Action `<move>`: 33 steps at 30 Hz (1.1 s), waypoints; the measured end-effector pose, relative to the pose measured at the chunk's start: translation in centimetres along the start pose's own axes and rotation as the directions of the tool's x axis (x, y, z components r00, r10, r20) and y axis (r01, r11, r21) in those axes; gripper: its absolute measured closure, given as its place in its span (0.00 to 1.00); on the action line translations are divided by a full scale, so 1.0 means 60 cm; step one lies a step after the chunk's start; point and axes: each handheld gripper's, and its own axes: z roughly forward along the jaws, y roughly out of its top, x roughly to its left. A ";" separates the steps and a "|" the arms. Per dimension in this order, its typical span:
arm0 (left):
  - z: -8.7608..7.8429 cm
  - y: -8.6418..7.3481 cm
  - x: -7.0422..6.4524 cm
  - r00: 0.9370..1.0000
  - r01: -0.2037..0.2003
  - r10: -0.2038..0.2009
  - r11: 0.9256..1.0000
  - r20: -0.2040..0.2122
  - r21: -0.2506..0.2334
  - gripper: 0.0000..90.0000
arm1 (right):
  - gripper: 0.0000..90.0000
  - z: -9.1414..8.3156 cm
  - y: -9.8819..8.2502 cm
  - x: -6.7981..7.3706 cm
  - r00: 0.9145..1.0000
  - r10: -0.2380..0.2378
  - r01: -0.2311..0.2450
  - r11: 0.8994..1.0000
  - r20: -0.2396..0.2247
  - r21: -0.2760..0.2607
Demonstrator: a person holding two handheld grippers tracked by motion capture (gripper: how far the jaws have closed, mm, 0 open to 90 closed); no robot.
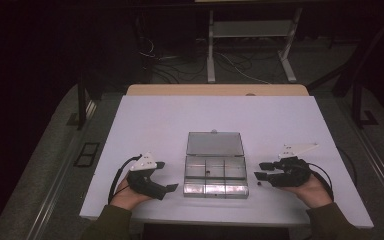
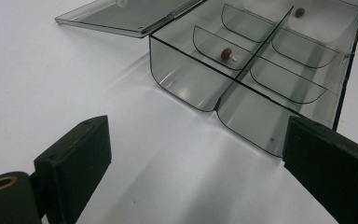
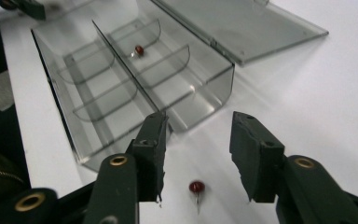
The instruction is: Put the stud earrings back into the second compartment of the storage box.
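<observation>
Clear smoky plastic makes up the compartment box (image 1: 215, 176), which sits near the front edge of the white table (image 1: 155, 120), about midway along it, its lid (image 1: 215, 143) folded flat behind it toward the far edge. One small red-headed pin (image 2: 227, 54) already lies in a middle compartment of the box's far row.

A second pin (image 3: 196, 188) lies on the bare table just beside the box's right end wall, close to the front edge. The right gripper (image 3: 200, 156) is lowered over it with its jaws apart on either side, neither pad touching it; the pin lies a little nearer the left jaw than the right. The left gripper (image 2: 196, 154) waits at the other end of the box, jaws wide apart with nothing between them.

The pin is tiny, round-headed and probably ready to roll, though its thin shaft is hard to make out. Because the jaws are not centred on it, one pad would likely meet the head first and flick it sideways, toward the table's front edge or under the box wall. Pads closing above the head would simply pass over it; pressing down too hard could scrape the table and nudge the light box.
</observation>
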 end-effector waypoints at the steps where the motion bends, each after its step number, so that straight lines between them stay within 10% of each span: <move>1: 0.000 0.000 0.000 1.000 0.000 0.000 1.000 0.000 0.001 0.08 | 0.63 0.000 -0.003 0.001 1.000 0.000 0.000 1.000 0.007 0.007; 33: 0.003 0.000 -0.001 1.000 -0.001 0.001 1.000 0.003 0.004 0.08 | 0.87 0.044 -0.033 0.003 0.996 -0.084 0.080 0.985 0.022 0.153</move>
